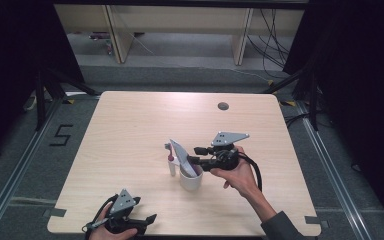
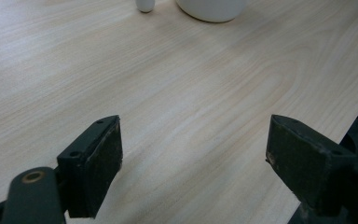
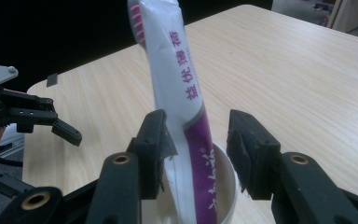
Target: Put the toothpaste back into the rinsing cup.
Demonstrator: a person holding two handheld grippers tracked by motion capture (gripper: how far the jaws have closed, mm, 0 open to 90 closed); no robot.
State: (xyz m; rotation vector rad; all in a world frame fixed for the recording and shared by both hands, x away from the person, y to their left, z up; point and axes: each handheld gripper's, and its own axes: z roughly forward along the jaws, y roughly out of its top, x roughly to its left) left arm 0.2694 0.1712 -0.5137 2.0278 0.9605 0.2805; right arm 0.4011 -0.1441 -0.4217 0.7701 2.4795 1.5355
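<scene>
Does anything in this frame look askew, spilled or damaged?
Nothing is spilled or damaged. The toothpaste tube stands in the white cup leaning rather than upright, between the open jaws of the right tool. A small white item stands beside the cup.

Light: bright overhead on my table (image 1: 130,130), dark surroundings.
Glare: pale sheen mid-table.
Focus: my near jaws look soft.

White-and-purple toothpaste tube (image 3: 179,93) stands tilted in the white cup (image 1: 191,181); cap end down; crimped end up.
</scene>
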